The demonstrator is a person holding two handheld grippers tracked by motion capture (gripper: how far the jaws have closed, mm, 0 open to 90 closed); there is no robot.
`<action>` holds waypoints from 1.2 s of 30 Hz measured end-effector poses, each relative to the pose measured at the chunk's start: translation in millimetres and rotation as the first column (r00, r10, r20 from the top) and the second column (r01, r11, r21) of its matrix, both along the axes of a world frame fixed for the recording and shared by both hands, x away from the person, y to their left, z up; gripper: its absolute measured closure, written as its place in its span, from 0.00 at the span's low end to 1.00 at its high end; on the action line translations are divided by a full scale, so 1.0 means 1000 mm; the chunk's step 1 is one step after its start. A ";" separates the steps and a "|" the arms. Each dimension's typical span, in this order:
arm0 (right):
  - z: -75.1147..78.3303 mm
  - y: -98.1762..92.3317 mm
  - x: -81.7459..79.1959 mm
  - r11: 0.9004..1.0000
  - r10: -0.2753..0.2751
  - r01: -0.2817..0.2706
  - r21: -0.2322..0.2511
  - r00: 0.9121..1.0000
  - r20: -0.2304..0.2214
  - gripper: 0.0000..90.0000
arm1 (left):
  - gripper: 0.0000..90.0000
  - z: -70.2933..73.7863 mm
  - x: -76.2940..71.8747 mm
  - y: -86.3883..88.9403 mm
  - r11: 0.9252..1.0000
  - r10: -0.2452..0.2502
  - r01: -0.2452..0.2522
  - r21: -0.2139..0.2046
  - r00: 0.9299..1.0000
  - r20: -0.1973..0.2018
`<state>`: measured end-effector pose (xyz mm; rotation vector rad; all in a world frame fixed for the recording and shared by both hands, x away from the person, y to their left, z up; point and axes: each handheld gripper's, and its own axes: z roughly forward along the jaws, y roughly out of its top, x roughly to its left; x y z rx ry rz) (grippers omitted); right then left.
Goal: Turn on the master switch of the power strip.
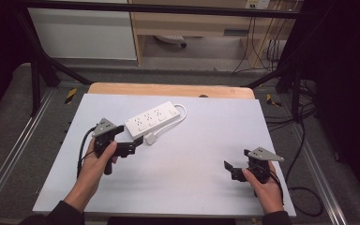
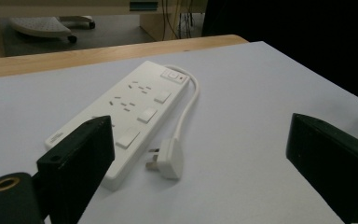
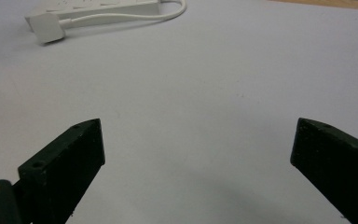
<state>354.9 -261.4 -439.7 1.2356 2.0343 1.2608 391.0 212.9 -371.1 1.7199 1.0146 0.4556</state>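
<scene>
Two forearms come in from the bottom of the high view, each hand holding one tool. Left tool [image 1: 132, 144] sits just beside the near end of the one white strip [image 1: 151, 118], which lies slantwise on the counter [image 1: 206, 140], left of middle. One plug [image 1: 150, 138] lies loose by the strip's near side, joined to it by a short looped cord [image 1: 182, 112]. Right tool [image 1: 230, 169] rests well apart from them, near the counter's right edge; its jaws are too small to judge here.

Left gripper view: both black jaws stand wide apart, holding nothing. Between them lie the strip [image 2: 130, 112] and the plug [image 2: 168, 158], pins towards the strip. Three sockets and three switches can be counted. Small print at the strip's near corner is too blurred to read.

Right gripper view: the jaws are spread wide over bare counter [image 3: 191, 116], gripping nothing. Far off, the plug [image 3: 46, 27] and cord [image 3: 121, 17] show, with the strip [image 3: 98, 4] cut off by the top edge.
</scene>
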 end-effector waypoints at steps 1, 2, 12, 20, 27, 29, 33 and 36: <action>0.000 0.000 0.000 1.000 -0.001 0.001 -0.001 1.000 -0.002 0.04 | 0.09 0.000 -0.002 0.004 1.000 0.004 -0.004 -0.009 1.000 0.002; 0.000 0.001 0.000 1.000 -0.001 0.001 0.000 1.000 -0.001 0.04 | 0.08 0.000 -0.004 0.008 1.000 0.008 -0.008 -0.014 1.000 0.004; -0.001 -0.002 0.000 1.000 -0.004 0.004 0.001 1.000 -0.003 0.04 | 0.08 -0.008 -0.027 0.032 0.999 0.030 -0.029 -0.027 0.999 0.019; -0.001 -0.001 0.000 1.000 -0.002 0.002 -0.005 1.000 -0.001 0.04 | 0.08 -0.018 -0.048 0.044 0.999 0.033 -0.032 -0.013 0.999 0.032; -0.001 -0.002 0.000 1.000 -0.005 0.005 -0.007 1.000 -0.002 0.04 | 0.08 -0.021 -0.058 0.049 0.999 0.033 -0.033 0.002 0.999 0.037; -0.002 -0.002 0.000 1.000 -0.007 0.007 -0.007 1.000 -0.003 0.04 | 0.08 -0.022 -0.062 0.050 1.000 0.029 -0.030 0.009 0.999 0.045; -0.004 -0.003 0.000 1.000 -0.012 0.012 -0.017 1.000 -0.011 0.03 | 0.08 -0.029 -0.067 0.055 0.999 0.031 -0.031 0.016 0.999 0.039; -0.006 -0.003 0.002 0.999 -0.026 0.025 -0.034 0.999 -0.027 0.03 | 0.08 -0.034 -0.070 0.060 0.999 0.042 -0.042 0.010 0.999 0.035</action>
